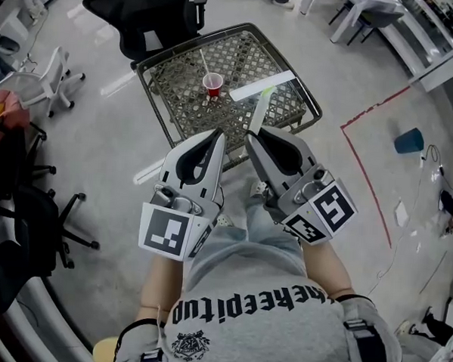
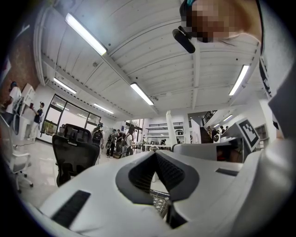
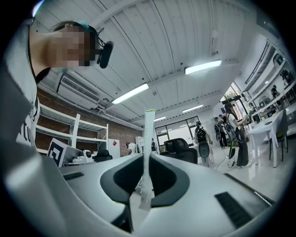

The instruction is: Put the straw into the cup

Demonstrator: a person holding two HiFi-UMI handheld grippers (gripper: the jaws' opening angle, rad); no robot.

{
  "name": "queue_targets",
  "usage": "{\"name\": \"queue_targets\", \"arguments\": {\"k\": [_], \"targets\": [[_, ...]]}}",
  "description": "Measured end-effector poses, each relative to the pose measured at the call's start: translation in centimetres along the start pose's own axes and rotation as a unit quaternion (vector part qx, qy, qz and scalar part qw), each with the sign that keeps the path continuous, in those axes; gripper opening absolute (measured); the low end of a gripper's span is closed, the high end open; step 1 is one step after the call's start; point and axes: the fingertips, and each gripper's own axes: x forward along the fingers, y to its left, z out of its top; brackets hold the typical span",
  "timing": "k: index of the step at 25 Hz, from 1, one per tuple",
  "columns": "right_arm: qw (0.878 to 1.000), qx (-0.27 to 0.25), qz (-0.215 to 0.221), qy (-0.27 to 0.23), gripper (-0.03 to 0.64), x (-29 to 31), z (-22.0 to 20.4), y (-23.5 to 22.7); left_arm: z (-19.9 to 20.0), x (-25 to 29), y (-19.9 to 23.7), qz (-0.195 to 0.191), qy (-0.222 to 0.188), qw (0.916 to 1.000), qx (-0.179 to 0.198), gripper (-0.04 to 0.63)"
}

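Two tongs are held side by side, low in the head view. The left tongs [image 1: 218, 135] [image 2: 155, 153] have their jaws drawn together at the tips with nothing between them. The right tongs [image 1: 251, 136] [image 3: 147, 155] stand narrowly apart, clamped on one white straw [image 1: 260, 108] [image 3: 148, 134] whose green-tipped end juts out past the jaws toward the table. One metal mesh table [image 1: 178, 91] stands beyond the tongs. One long white strip [image 1: 263, 84] lies on it. One red cup [image 1: 213, 83] stands upright near the strip, with a second straw [image 1: 205, 63] leaning in it.
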Motion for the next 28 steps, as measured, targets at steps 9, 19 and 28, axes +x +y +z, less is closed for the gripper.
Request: {"name": "queue_targets", "arguments": {"k": [9, 19, 28], "targets": [[1.000, 0.007, 0.011, 0.004, 0.054, 1.7, -0.4, -2.6, -1.5, 2.2, 1.4, 0.012, 0.034, 0.9993, 0.005, 0.023], [0.999, 0.015, 0.036, 0.011, 0.054, 3.5, 0.6, -6.9, -0.5, 6.7, 3.0, 0.050, 0.004, 0.9987, -0.006, 0.023], [0.997, 0.028, 0.071, 0.012, 0.054, 5.6, 0.9, -9.7, -0.8, 9.2, 4.5, 0.086, 0.005, 0.9963, -0.001, 0.023]]}}
